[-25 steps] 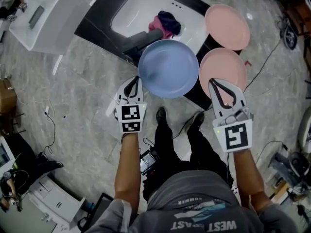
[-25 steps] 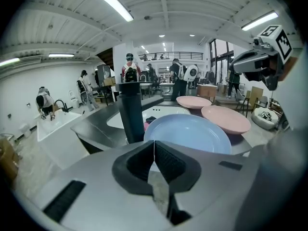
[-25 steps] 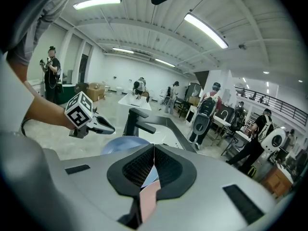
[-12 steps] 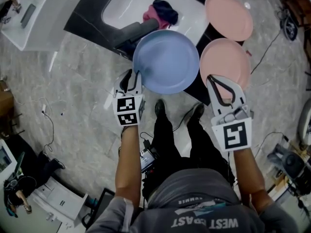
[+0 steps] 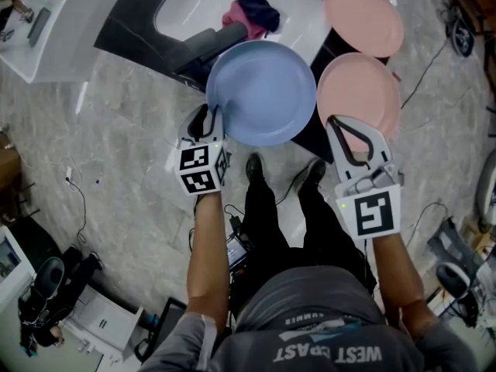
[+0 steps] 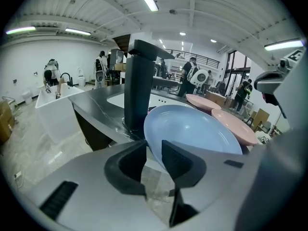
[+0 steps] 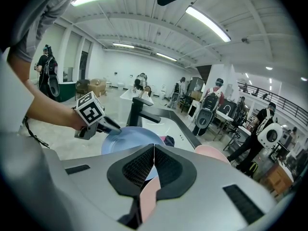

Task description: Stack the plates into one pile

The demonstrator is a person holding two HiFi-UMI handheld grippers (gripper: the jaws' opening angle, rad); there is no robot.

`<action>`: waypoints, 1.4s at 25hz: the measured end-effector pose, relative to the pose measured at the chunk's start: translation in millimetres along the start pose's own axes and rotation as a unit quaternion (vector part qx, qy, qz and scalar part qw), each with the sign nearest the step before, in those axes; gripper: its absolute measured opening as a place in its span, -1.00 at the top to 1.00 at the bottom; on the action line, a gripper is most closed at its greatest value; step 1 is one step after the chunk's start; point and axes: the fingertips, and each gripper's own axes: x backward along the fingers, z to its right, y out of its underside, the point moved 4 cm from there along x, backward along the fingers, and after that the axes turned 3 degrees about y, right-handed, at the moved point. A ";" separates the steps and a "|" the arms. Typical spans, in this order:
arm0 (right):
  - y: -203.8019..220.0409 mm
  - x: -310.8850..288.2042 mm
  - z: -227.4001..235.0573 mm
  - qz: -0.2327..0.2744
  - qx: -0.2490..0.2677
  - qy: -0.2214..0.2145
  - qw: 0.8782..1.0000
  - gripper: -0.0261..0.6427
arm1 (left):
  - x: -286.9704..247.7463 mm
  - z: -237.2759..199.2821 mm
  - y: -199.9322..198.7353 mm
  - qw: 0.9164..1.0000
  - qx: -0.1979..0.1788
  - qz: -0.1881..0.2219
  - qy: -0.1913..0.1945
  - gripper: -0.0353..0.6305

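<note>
Let go by left gripper [image 5: 211,118], jaws just opened with its rim loose between them: blue plate [image 5: 262,91], lying at counter [image 5: 132,31] edge. Clenched in right gripper [image 5: 339,127]: near pink plate [image 5: 364,91], by its rim. Not piled yet; far pink plate [image 5: 363,15] untouched.

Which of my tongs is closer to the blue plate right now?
Left. The left tongs, jaws just opened, straddle the near-left rim of the blue plate. The right tongs sit off its right side, over the edge of the nearer pink plate.
</note>
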 end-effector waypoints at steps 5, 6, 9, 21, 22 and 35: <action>3.4 1.8 0.3 -0.006 0.002 -0.001 1.000 0.83 | -3.3 -1.5 -0.3 1.000 0.020 0.000 0.000 0.64; 3.5 2.1 0.4 -0.006 0.002 -0.001 1.000 0.83 | -4.1 -2.4 -0.2 1.000 0.025 -0.001 -0.002 0.65; 2.7 2.5 1.0 -0.004 0.002 -0.001 1.000 0.83 | -7.6 -3.4 0.8 0.999 0.036 -0.005 -0.003 0.61; 2.7 8.9 3.1 -0.002 0.003 0.003 1.000 0.83 | -8.3 -9.8 3.5 0.992 0.123 0.009 -0.023 0.84; 2.6 9.5 3.1 -0.002 0.002 0.003 1.000 0.83 | -7.6 -9.8 4.5 0.991 0.133 0.011 -0.021 0.84; 38.4 7.2 -7.8 -0.023 -0.157 0.008 0.987 0.83 | 13.7 -8.8 15.6 0.986 0.165 0.019 -0.012 0.85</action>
